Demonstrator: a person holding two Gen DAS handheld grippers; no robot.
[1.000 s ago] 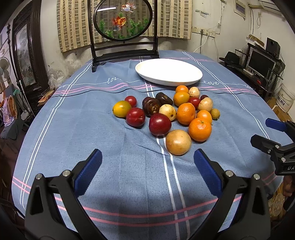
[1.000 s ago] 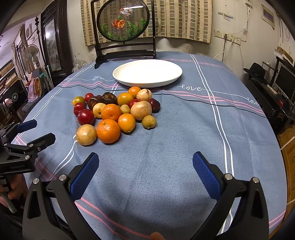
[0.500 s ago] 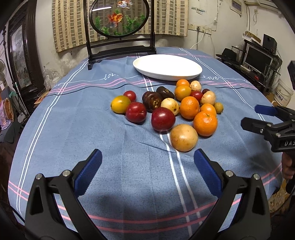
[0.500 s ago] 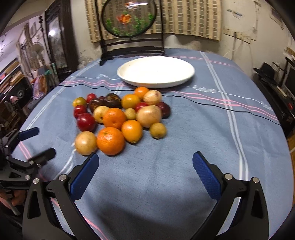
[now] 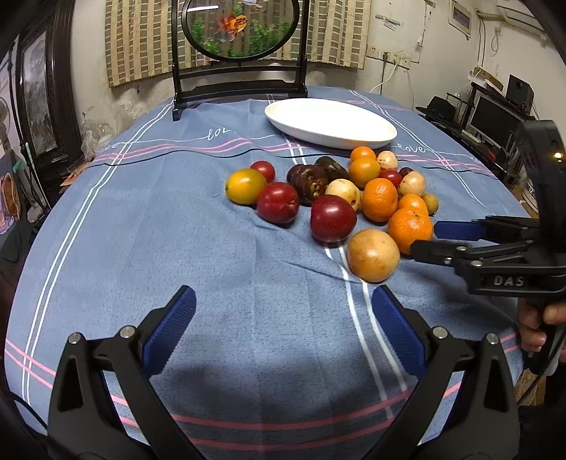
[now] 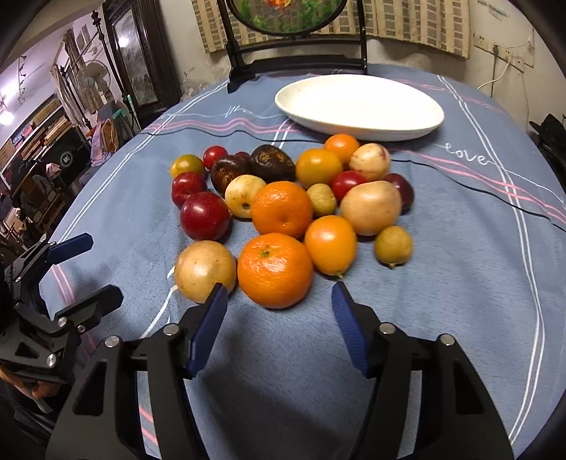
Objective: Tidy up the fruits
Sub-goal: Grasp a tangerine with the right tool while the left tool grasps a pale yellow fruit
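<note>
Blue cloth with pink and white stripes [image 5: 148,226] is covering the round table I am working at, and a white oval plate [image 6: 357,102] is sitting empty toward the far side, in front of a dark-framed round fish panel [image 5: 240,26]. Just on my side of the plate the fruits [image 6: 283,208] are lying in one loose heap on the cloth, most of them touching a neighbour: oranges, red plums, pale yellow round ones, two dark brown ones and a few small yellowish ones. I am holding my right gripper [image 6: 279,300] low at the edge of the heap farthest from the plate, its blue pads half spread after just closing in, with the nearest big orange [image 6: 275,270] sitting just ahead of the tips and not pinched; the left pad's tip is overlapping the pale yellow fruit [image 6: 205,270] beside that orange, though I cannot tell whether it is touching. My left gripper [image 5: 283,311] is hanging over bare cloth, farther from the plate than the heap, its jaws spread wide with nothing between them.
</note>
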